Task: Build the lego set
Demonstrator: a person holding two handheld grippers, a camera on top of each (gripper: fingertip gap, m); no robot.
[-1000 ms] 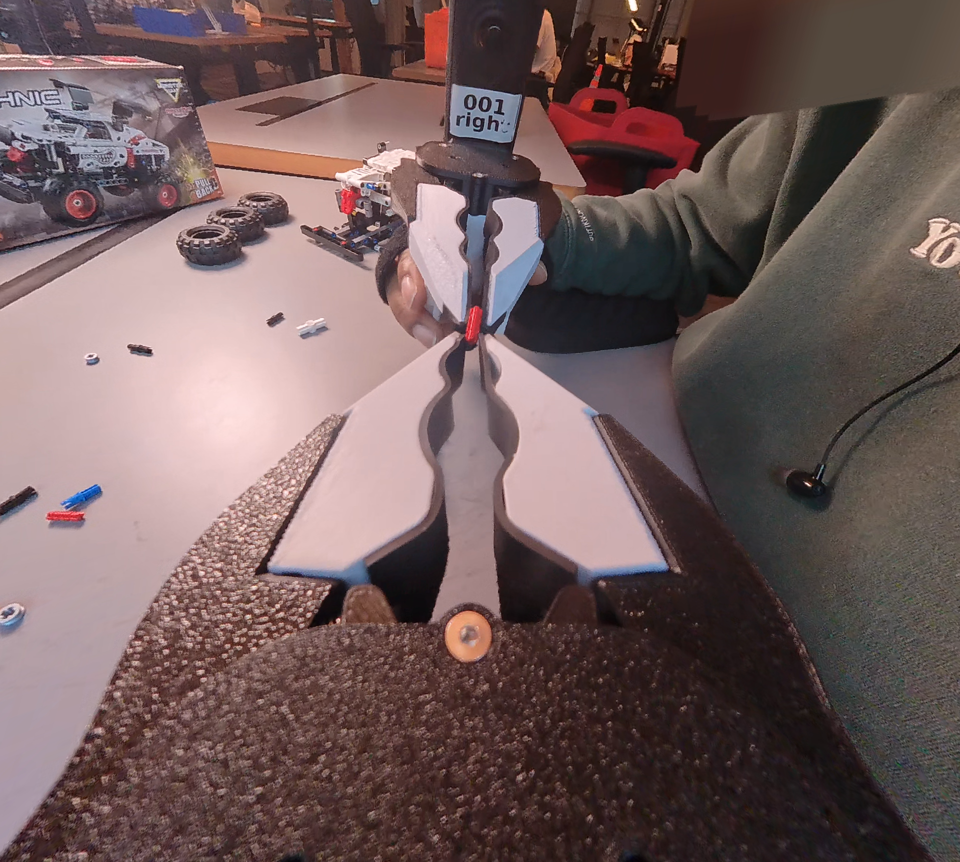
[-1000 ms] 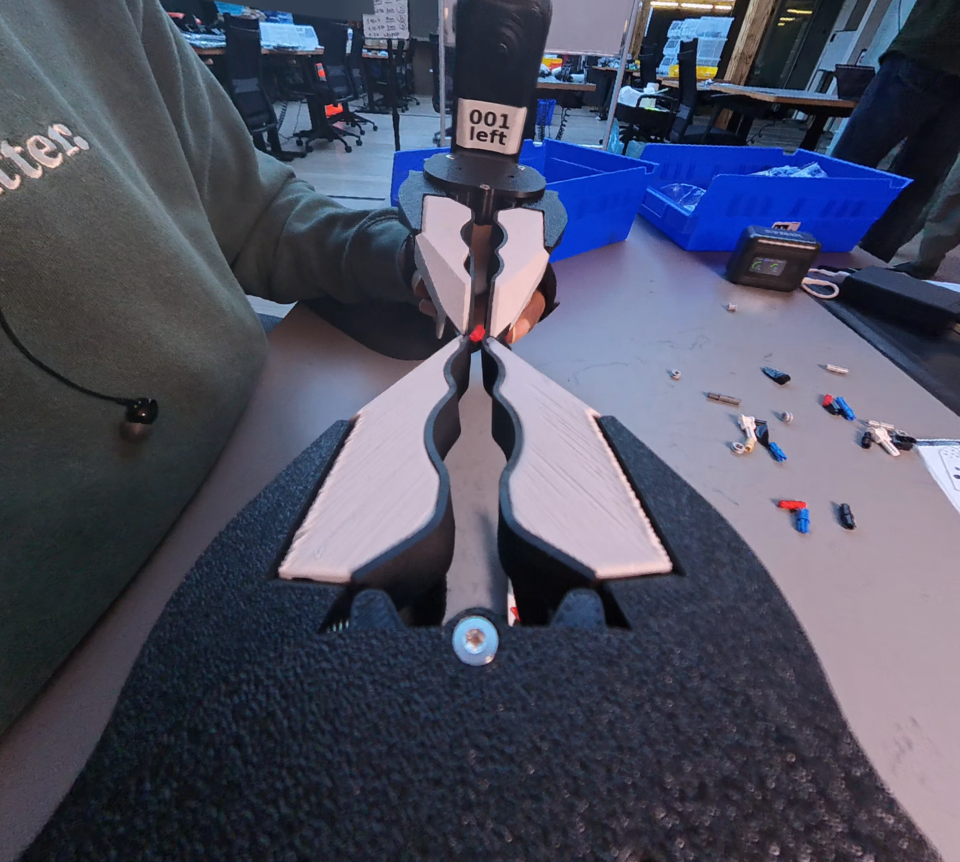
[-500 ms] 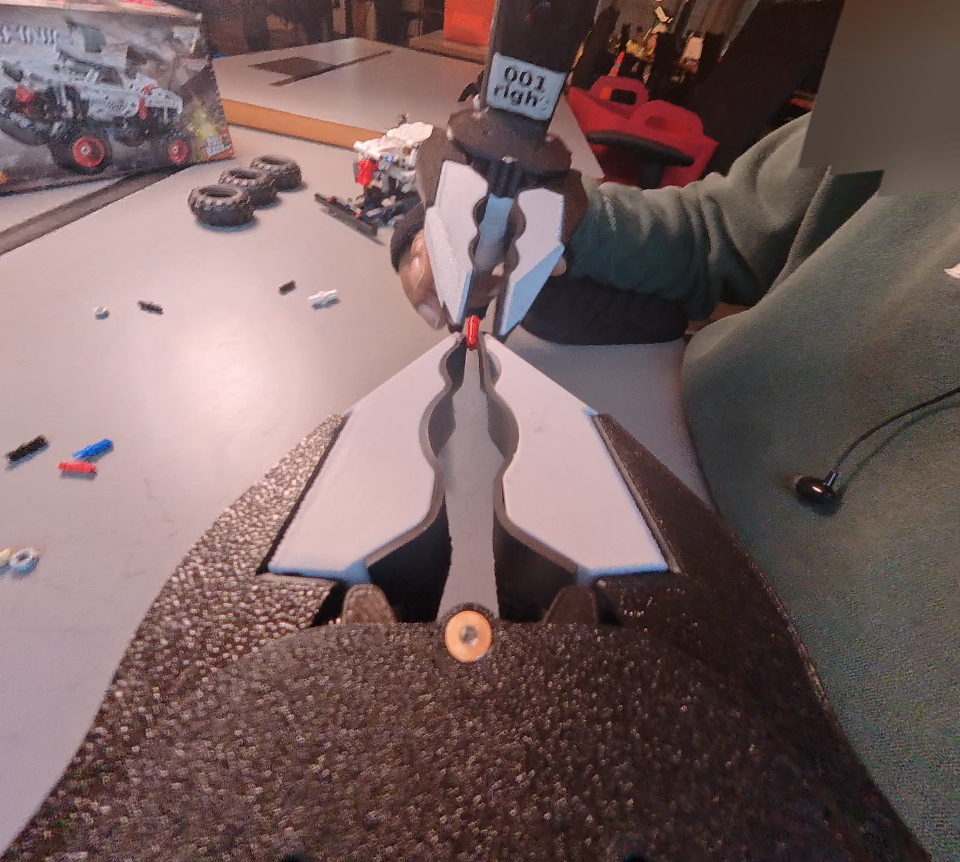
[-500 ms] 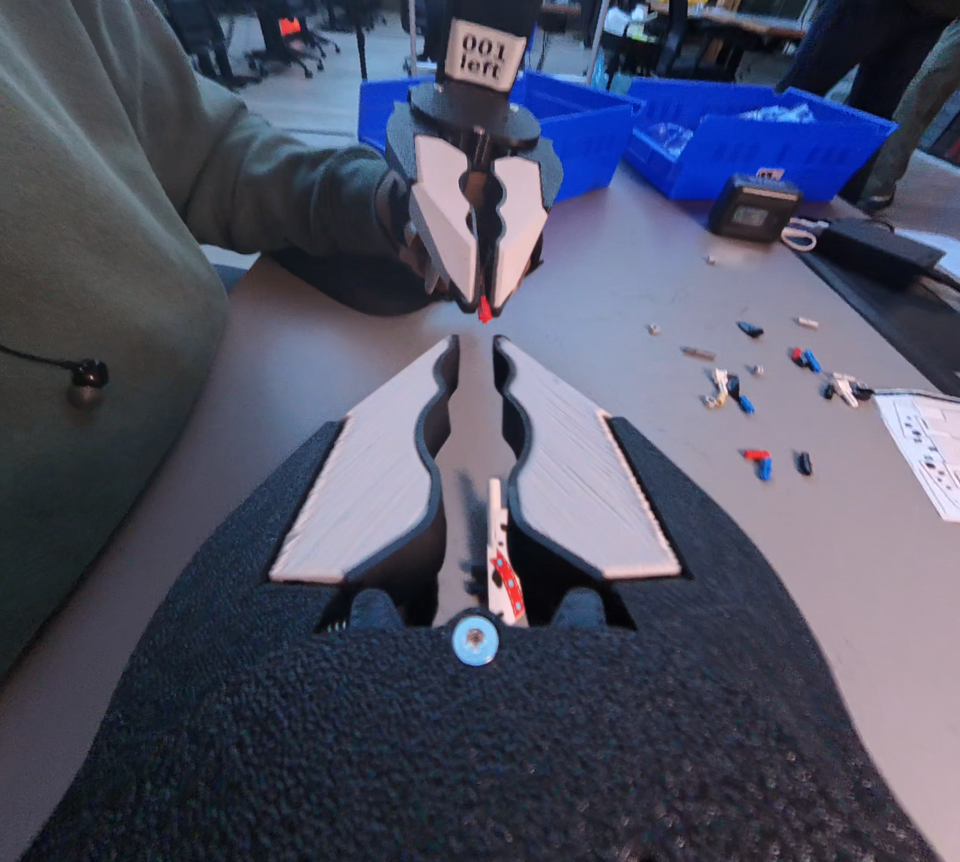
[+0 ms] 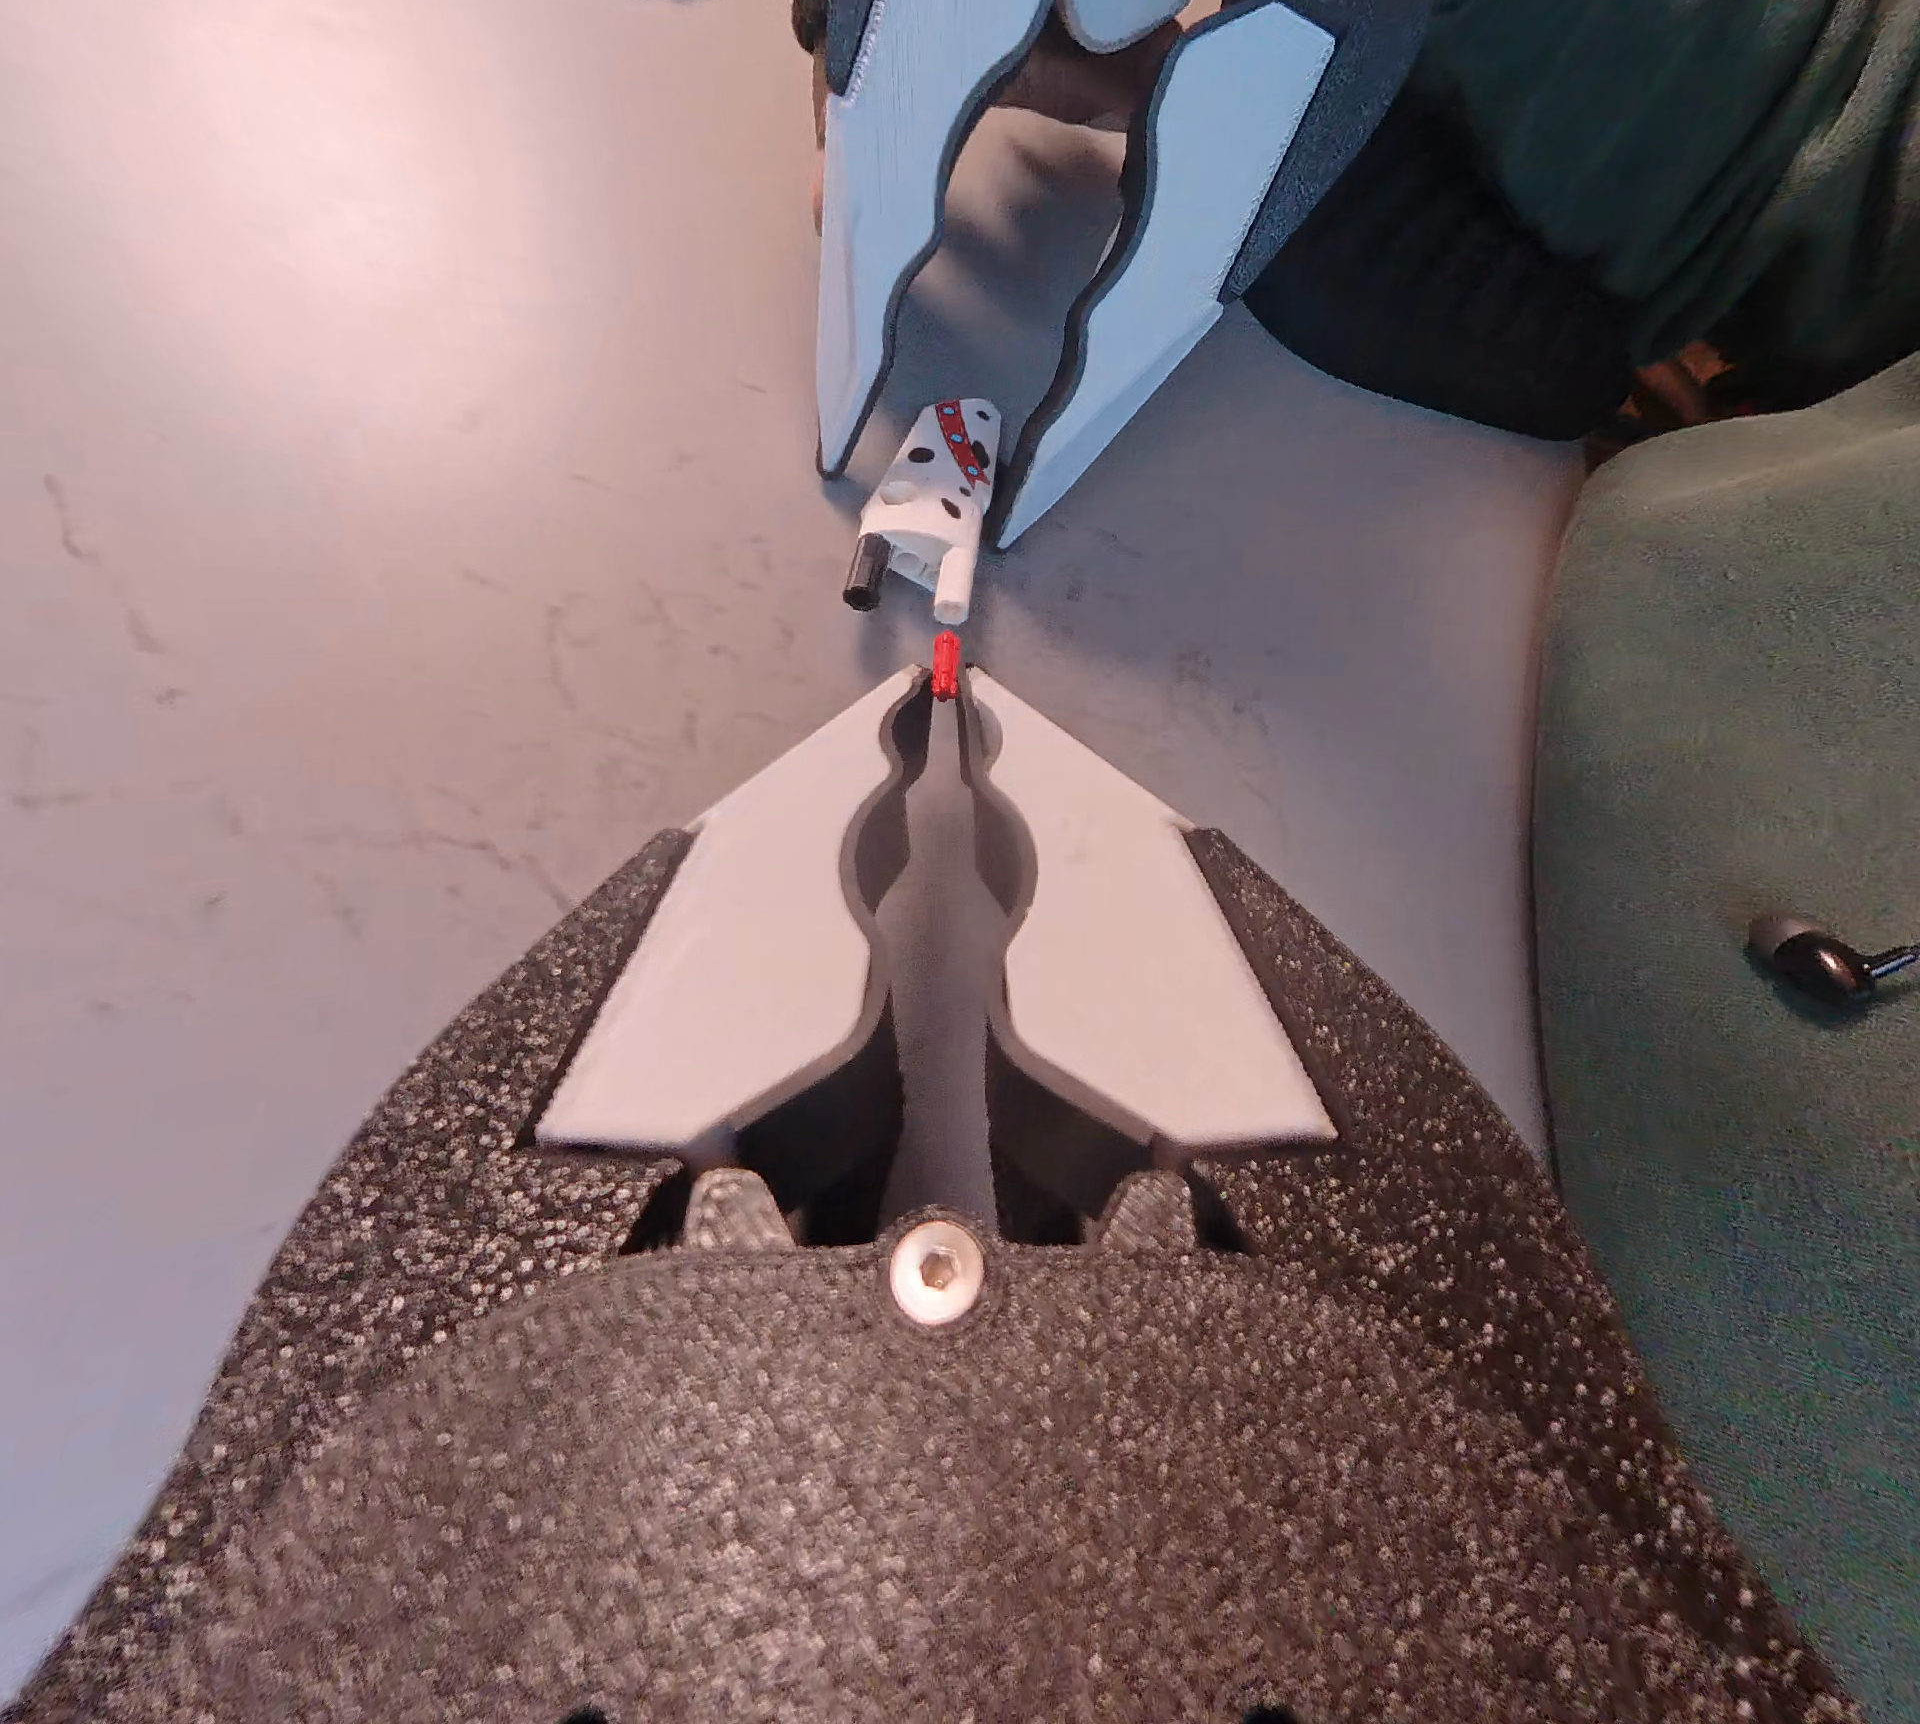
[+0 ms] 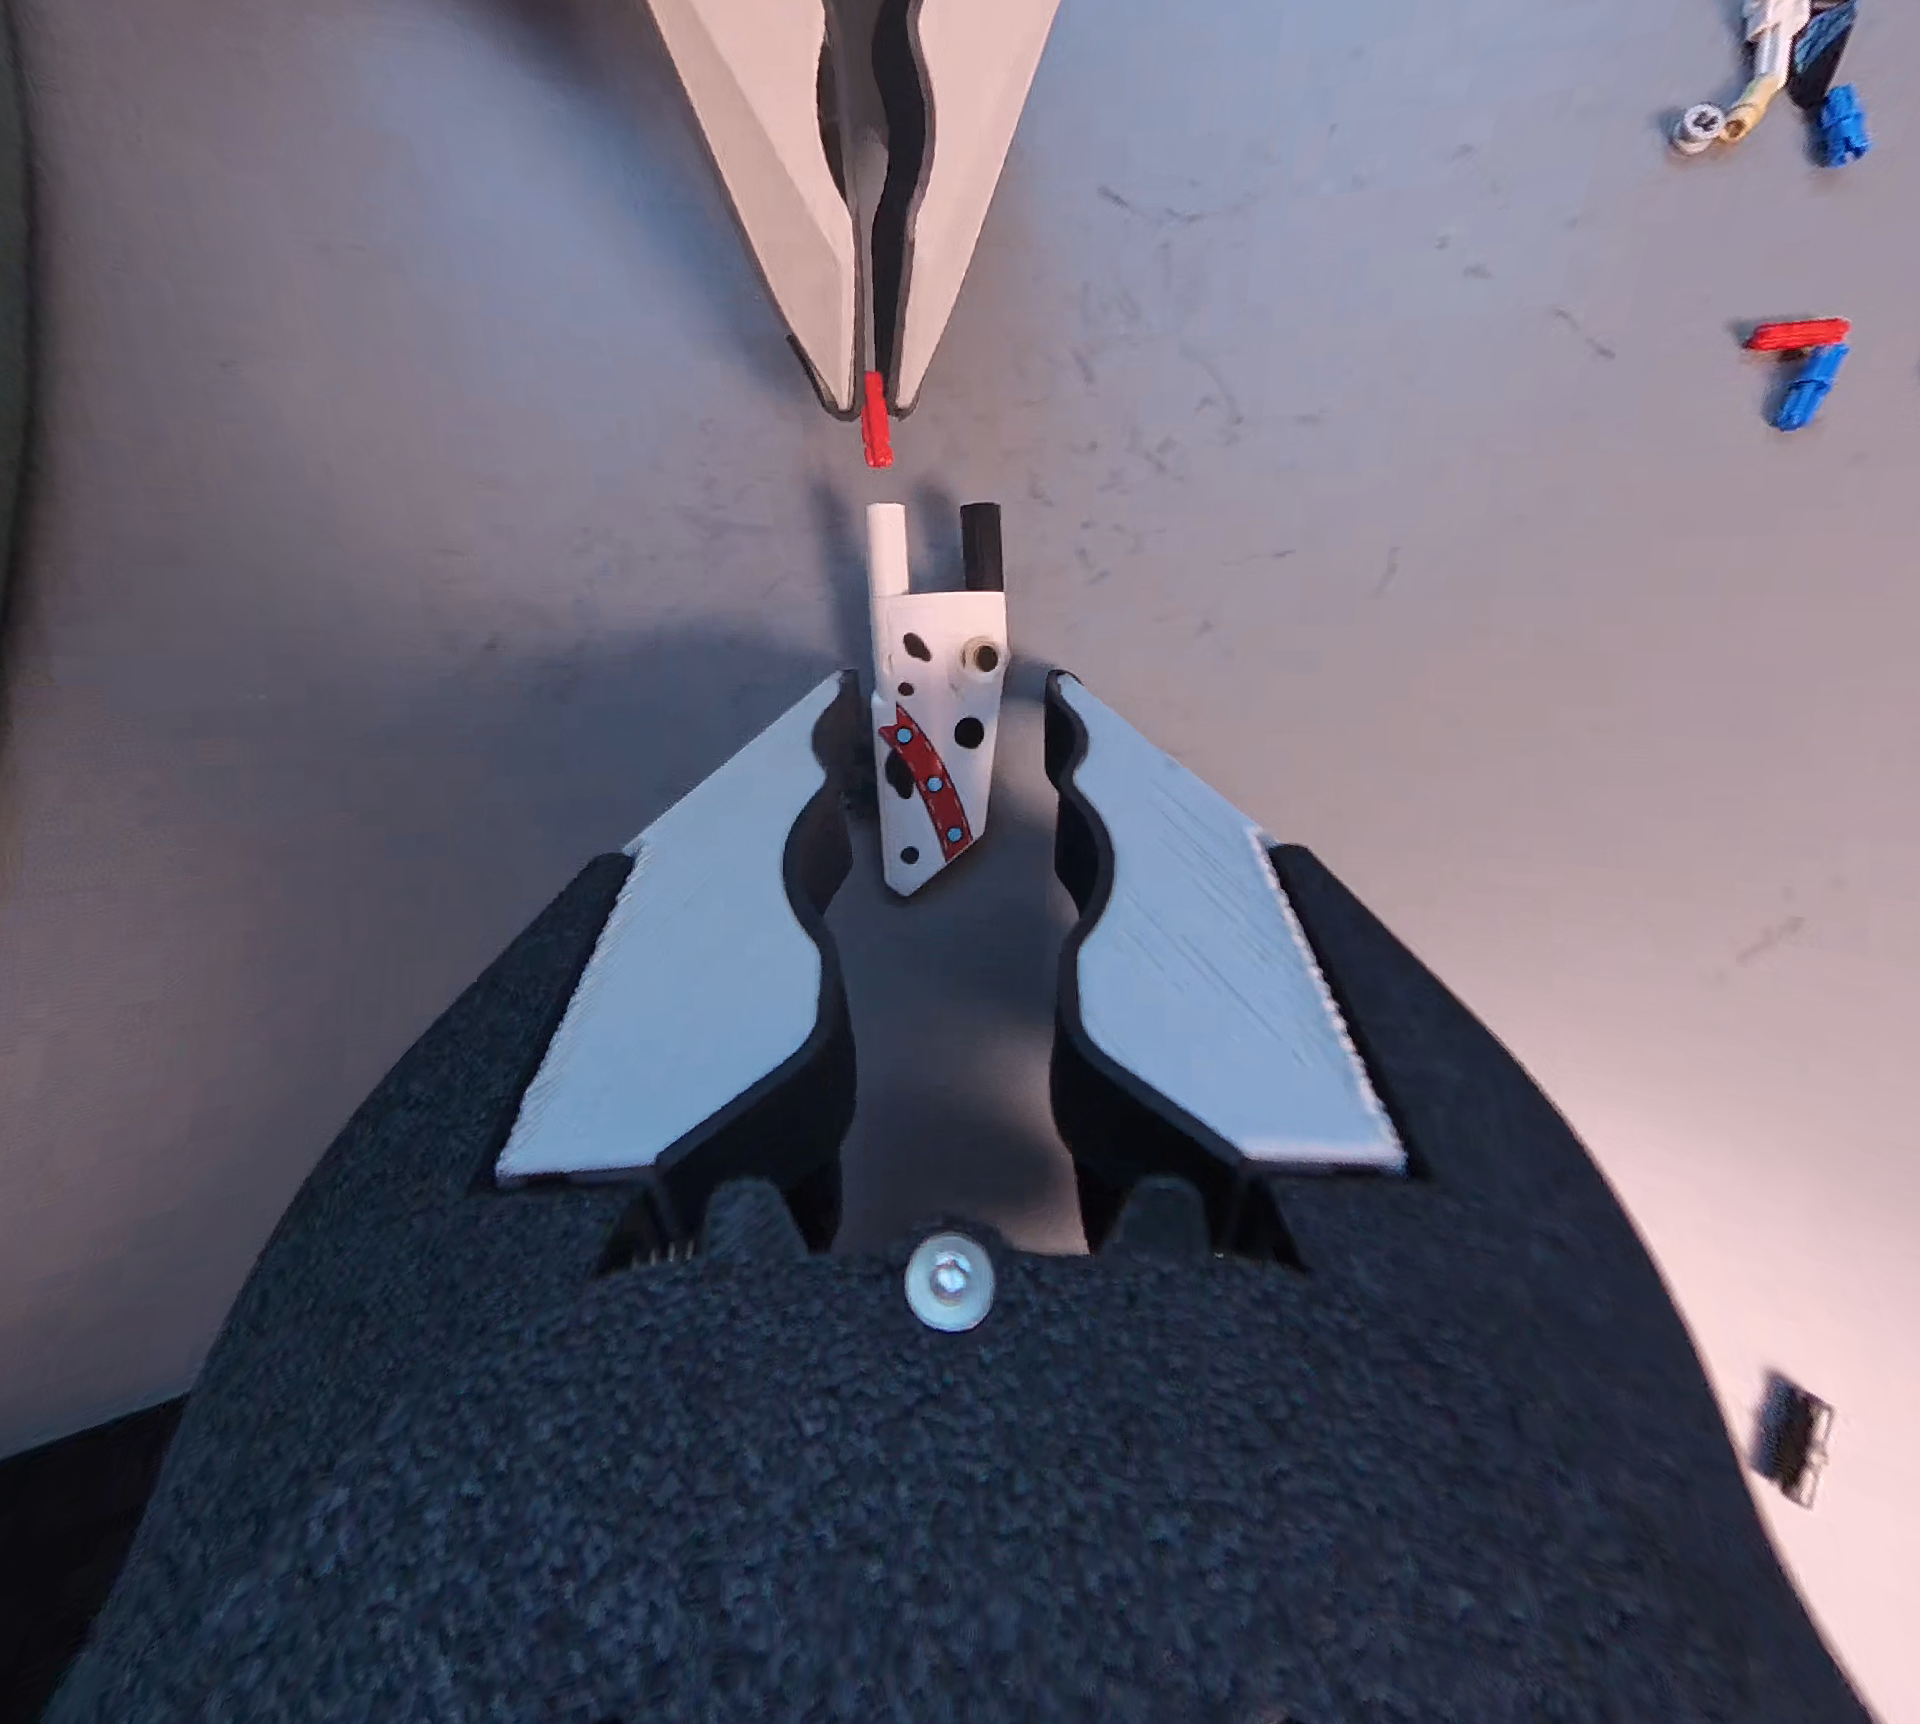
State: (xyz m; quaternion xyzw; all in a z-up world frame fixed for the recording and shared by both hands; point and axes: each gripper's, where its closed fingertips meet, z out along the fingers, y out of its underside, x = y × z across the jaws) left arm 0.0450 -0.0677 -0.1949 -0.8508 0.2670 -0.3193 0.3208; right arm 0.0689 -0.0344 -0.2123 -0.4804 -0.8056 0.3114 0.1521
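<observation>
Now left claw (image 5: 943, 672) pinching small red pin (image 5: 945, 664) at tips, pin pointing at white peg of spotted white panel piece (image 6: 935, 739). Panel lying on bench (image 6: 1351, 531), between parted, non-touching fingers of right claw (image 6: 943, 687). Risk: panel unheld, likely sliding under push; thin tip grip letting pin twist or drop.

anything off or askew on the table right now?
Nothing damaged or spilled. The spotted white piece lies loose between the open right gripper jaws, ungripped; the left gripper pinches a red pin just short of it.
</observation>
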